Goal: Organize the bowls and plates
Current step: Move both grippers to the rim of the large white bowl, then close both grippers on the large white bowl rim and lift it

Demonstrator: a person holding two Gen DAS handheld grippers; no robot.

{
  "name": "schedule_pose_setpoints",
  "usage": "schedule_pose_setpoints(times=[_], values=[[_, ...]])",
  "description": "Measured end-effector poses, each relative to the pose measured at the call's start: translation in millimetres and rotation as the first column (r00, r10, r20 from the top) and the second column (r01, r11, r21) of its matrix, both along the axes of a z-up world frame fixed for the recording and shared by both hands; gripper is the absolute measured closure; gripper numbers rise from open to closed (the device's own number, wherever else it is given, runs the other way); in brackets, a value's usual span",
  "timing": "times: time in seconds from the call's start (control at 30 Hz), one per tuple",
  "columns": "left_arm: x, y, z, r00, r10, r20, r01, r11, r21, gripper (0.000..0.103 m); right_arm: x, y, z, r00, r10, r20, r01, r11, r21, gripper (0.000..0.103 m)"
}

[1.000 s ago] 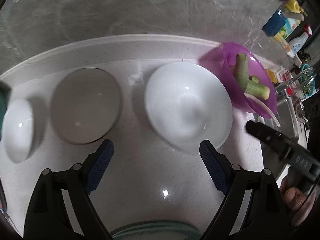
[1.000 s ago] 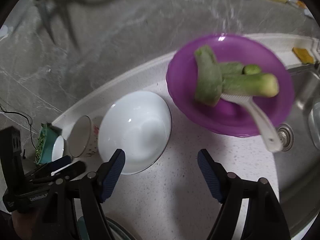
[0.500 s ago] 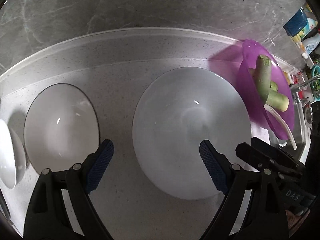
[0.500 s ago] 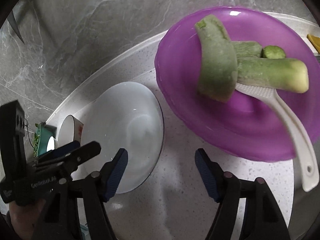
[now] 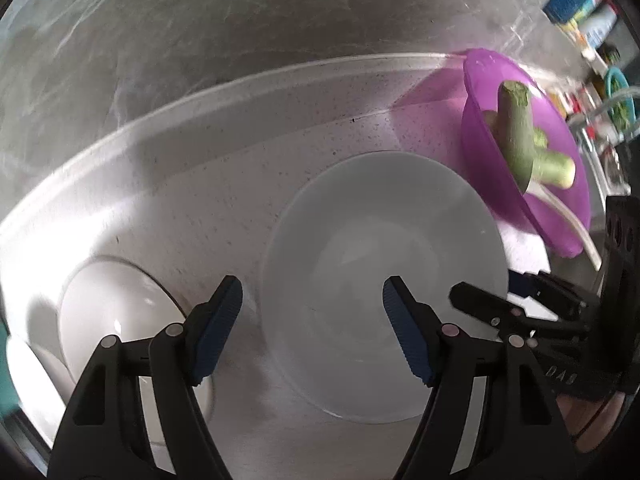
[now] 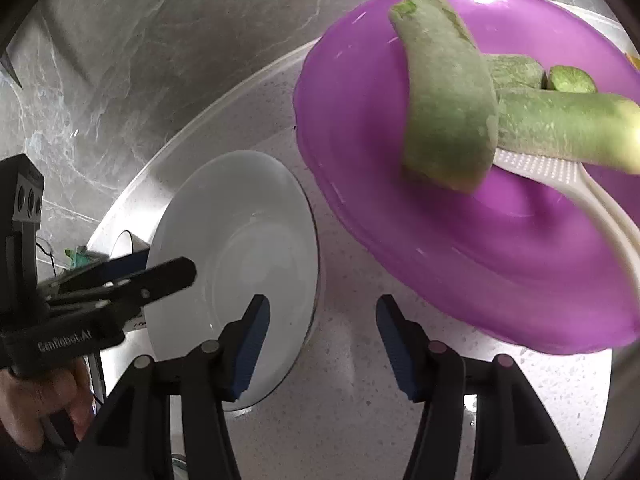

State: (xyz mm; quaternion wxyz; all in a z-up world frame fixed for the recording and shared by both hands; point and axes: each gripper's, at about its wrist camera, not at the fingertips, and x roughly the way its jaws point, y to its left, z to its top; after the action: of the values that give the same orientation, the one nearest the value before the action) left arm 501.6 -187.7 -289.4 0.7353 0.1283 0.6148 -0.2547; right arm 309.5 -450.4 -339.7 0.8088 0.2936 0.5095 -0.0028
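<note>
Two grippers are being brought down over one large white bowl (image 5: pixel 380 280) resting on the speckled countertop (image 5: pixel 240 184). The left gripper (image 5: pixel 312 320) is being held with its jaws apart, and they have just been closing; the bowl's left rim is lying between the blue pads, apparently untouched. The right gripper (image 6: pixel 320 340) is likewise being held part-open, its jaws also just closing, with the bowl's right rim between the pads and no contact being visible. The chief risk is being judged as an uneven pinch: the rim is thin, glazed and sloped, so a pad seating only on the lip could slip off, and the bowl could be tipped or skidded. A second risk is being seen on the right, where the purple basin (image 6: pixel 460 240) is sitting just beside the bowl; a sideways drag could knock it and disturb the peeled green gourd pieces (image 6: pixel 448 108) and the white rice paddle (image 6: pixel 580 184) lying in it. Mismatched lifting by the two hands could also twist the bowl free. On the left, a smaller white bowl (image 5: pixel 108 312) is standing near the large one, and further white ware is partly showing at the left edge. Bottles and packets are being glimpsed far right, too blurred to identify. A grey marble backsplash (image 5: pixel 200 40) is bounding the counter behind.
</note>
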Motion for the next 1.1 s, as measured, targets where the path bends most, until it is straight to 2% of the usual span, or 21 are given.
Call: schedule_pose_setpoints(times=[0.17, 0.23, 0.43, 0.47, 0.5, 0.53, 0.57, 0.6, 0.7, 1.1], values=[[17.5, -3.3, -9.3, 0.998, -0.066, -0.017, 0.067, 0.997, 0.049, 0.034, -7.2, -9.8, -4.9, 1.000, -0.009, -0.004, 0.009, 1.000, 0.016, 0.046], [21.1, -6.5, -13.2, 0.996, -0.089, -0.028, 0.091, 0.994, 0.057, 0.040, -15.1, -20.1, -5.5, 1.000, -0.012, -0.007, 0.012, 1.000, 0.024, 0.047], [18.7, -19.3, -27.4, 0.986, -0.160, -0.051, 0.164, 0.981, 0.099, 0.053, -14.6, -14.1, -8.5, 1.000, -0.004, -0.012, 0.005, 0.999, 0.034, 0.047], [19.4, -20.1, -30.1, 0.986, -0.160, -0.056, 0.165, 0.981, 0.099, 0.060, -14.5, -12.5, -8.7, 1.000, -0.002, -0.010, 0.002, 0.999, 0.035, 0.047], [20.0, -20.3, -31.9, 0.985, -0.158, -0.063, 0.164, 0.982, 0.097, 0.073, -13.8, -11.1, -8.9, 1.000, 0.004, -0.008, -0.003, 0.999, 0.036, 0.052], [21.1, -20.3, -34.3, 0.986, -0.151, -0.068, 0.157, 0.982, 0.103, 0.077, -12.6, -7.7, -8.8, 1.000, 0.006, -0.006, -0.006, 0.999, 0.037, 0.057], [22.0, -20.3, -36.6, 0.987, -0.144, -0.072, 0.151, 0.983, 0.108, 0.081, -12.1, -7.3, -9.0, 1.000, 0.010, -0.004, -0.010, 0.999, 0.041, 0.070], [21.9, -20.9, -38.3, 0.987, -0.142, -0.070, 0.150, 0.982, 0.118, 0.084, -11.7, -6.9, -9.7, 1.000, 0.011, -0.008, -0.011, 0.999, 0.038, 0.075], [21.4, -18.4, -39.0, 0.988, -0.137, -0.064, 0.144, 0.982, 0.123, 0.086, -12.9, -9.6, -10.1, 1.000, 0.002, -0.007, -0.002, 1.000, 0.030, 0.081], [-3.0, -15.1, -38.3, 0.993, -0.110, -0.052, 0.116, 0.984, 0.132, 0.086, -19.3, -13.3, -8.7, 1.000, -0.010, 0.005, 0.010, 1.000, 0.030, 0.083]])
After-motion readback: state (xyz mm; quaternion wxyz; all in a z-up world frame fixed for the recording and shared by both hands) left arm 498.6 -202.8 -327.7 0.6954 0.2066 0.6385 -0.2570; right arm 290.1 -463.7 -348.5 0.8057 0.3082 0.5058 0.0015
